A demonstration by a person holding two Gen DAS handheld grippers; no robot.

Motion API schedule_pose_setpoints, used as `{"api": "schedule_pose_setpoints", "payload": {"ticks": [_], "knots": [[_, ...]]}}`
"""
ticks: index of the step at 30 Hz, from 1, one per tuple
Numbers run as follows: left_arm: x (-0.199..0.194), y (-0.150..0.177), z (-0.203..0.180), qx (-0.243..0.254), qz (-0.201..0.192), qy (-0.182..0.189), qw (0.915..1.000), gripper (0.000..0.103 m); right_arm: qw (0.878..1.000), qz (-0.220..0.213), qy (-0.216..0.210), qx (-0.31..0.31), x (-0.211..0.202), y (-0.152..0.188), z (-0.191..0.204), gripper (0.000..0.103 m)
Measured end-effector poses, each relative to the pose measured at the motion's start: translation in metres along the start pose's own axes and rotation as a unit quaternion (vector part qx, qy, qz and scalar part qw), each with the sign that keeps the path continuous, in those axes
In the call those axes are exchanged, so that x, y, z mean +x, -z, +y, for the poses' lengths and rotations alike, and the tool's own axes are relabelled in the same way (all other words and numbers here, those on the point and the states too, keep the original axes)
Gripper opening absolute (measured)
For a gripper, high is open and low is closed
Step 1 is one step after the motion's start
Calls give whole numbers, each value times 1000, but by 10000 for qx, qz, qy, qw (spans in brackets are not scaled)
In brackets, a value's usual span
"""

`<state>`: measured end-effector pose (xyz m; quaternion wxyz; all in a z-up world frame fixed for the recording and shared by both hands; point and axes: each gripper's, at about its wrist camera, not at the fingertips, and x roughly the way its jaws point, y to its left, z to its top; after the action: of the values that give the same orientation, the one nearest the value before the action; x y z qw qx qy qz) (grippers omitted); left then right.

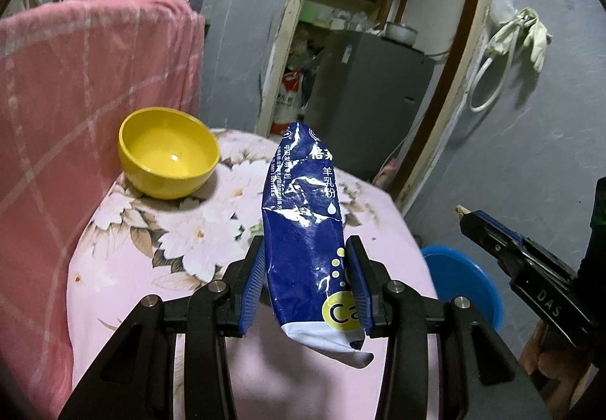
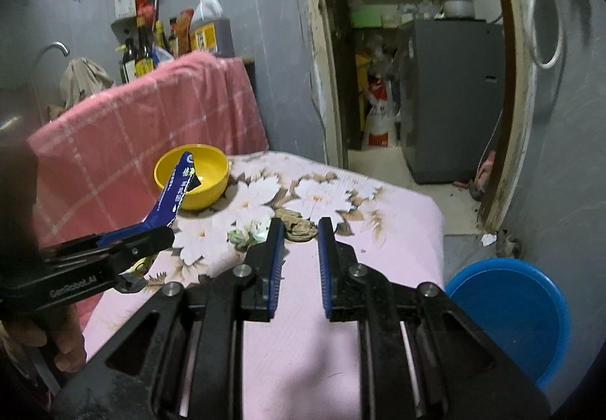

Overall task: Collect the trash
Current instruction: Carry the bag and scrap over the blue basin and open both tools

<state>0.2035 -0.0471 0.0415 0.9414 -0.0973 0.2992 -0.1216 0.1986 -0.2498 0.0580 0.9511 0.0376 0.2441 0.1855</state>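
The blue basin [image 1: 460,285] sits half hidden behind the table's edge [image 1: 413,230], while the right gripper [image 1: 464,211] is cropped at the frame's right border. Labels on the bottles [image 2: 142,56] are too small to read, and the room beyond the doorway [image 2: 378,41] lies murky.

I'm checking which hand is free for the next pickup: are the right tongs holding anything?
No. In the right wrist view the right tongs stand open with only the floral tablecloth showing between their pads.
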Motion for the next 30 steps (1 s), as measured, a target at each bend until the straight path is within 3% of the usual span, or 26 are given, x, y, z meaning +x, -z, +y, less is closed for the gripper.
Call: {"api": "schedule_pose_setpoints", "payload": {"ticks": [9,17,24,30], "knots": [[-12,-13,-45,314,-584,451,9968,37,9955,-830,445,39,-47,-7,-17,57],[-10,-19,-108,679,-973,945,9884,37,9833,-1505,1021,85,-95,-5,-48,57],[0,-15,-162,959,-1247,1383,9778,37,9721,-1753,1539,263,-128,7,-88,57],[22,-4,-206,1263,-1143,1620,9720,37,9660,-1707,1861,552,-142,24,-127,58]]}}
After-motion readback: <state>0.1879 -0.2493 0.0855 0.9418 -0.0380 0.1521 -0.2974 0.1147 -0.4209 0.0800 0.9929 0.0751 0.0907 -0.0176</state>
